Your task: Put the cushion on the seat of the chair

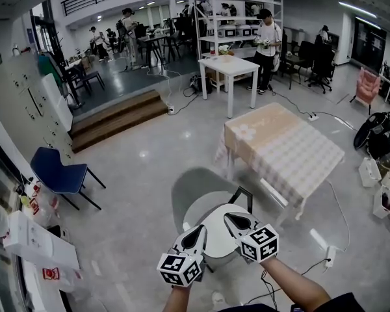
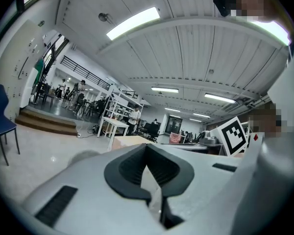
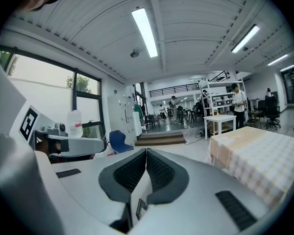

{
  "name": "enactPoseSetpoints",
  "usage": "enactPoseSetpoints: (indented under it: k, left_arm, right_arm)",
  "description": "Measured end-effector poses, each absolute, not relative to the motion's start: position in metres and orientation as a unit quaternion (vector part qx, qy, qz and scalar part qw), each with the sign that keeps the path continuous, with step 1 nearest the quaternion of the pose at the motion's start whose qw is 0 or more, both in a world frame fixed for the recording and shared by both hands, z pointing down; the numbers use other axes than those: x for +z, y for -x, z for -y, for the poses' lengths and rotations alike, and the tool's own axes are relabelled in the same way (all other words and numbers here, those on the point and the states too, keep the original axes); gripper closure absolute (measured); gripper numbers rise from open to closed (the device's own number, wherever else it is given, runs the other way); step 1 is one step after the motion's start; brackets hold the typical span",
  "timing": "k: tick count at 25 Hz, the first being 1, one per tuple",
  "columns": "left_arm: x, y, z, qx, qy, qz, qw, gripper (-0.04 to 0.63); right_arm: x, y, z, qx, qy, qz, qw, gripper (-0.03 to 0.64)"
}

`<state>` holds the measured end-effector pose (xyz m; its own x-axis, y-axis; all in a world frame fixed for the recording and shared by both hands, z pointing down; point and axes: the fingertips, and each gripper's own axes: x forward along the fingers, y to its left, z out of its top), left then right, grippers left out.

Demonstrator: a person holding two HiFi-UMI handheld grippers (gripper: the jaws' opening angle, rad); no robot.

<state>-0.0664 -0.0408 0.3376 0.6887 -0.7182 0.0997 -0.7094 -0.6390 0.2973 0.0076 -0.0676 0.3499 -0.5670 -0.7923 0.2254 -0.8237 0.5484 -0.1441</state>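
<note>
A round white cushion (image 1: 216, 229) hangs low in front of me in the head view, with a grey rounded shape (image 1: 195, 190) on the floor beyond it. A black tubular chair frame (image 1: 242, 197) shows at the cushion's far right edge. My left gripper (image 1: 196, 234) is shut on the cushion's near left edge. My right gripper (image 1: 239, 221) is shut on its near right edge. In the left gripper view a thin pale edge (image 2: 156, 199) is pinched between the pads. The right gripper view shows white fabric with a small label (image 3: 137, 202) in the shut jaws.
A table with a checked cloth (image 1: 286, 151) stands just beyond on the right. A blue chair (image 1: 58, 171) sits at the left by the lockers. Wooden steps (image 1: 117, 119) and a white table (image 1: 227, 67) lie further back. A power strip (image 1: 329, 255) and cables lie at right.
</note>
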Motion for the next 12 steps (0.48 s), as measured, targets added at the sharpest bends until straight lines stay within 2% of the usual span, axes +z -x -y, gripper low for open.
enactPoseSetpoints:
  k: [12]
  left_arm:
    - [0.324, 0.048, -0.017, -0.007, -0.896, 0.421, 0.139, 0.591]
  right_arm:
    - [0.324, -0.034, 0.011, 0.102, -0.45, 0.886, 0.049, 0.598]
